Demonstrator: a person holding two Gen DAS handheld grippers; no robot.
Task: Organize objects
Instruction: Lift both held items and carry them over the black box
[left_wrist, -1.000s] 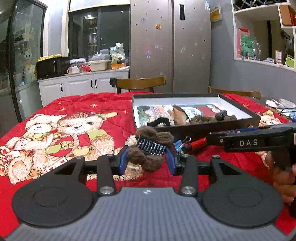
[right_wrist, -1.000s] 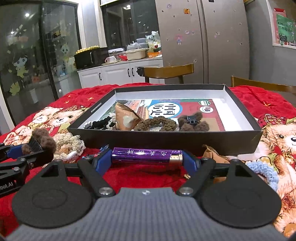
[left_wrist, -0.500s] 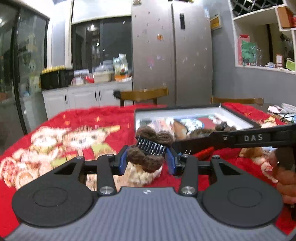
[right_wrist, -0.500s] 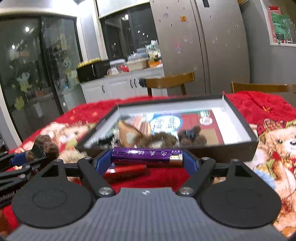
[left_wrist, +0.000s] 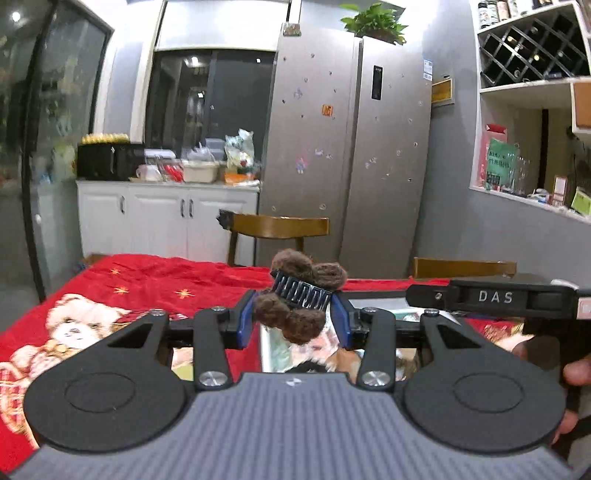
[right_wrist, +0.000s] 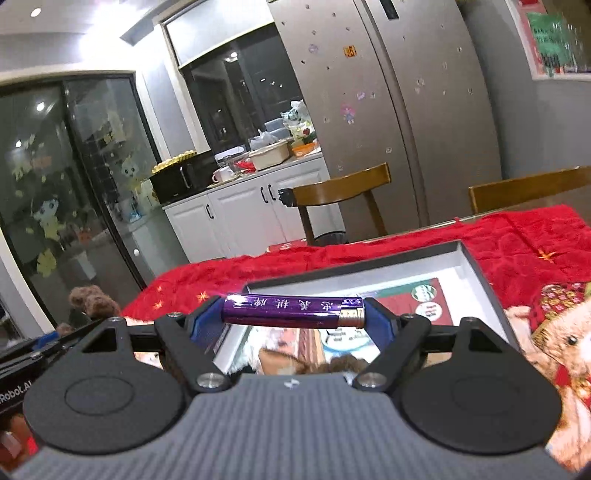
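Between left fingers (left_wrist: 246, 321): hair clip (left_wrist: 301, 295).

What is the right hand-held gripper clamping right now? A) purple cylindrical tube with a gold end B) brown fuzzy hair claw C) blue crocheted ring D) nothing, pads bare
A: in the right wrist view the purple tube lies crosswise in the right hand-held gripper, a blue pad pressed on each end; the brown hair claw sits in the left hand-held gripper.
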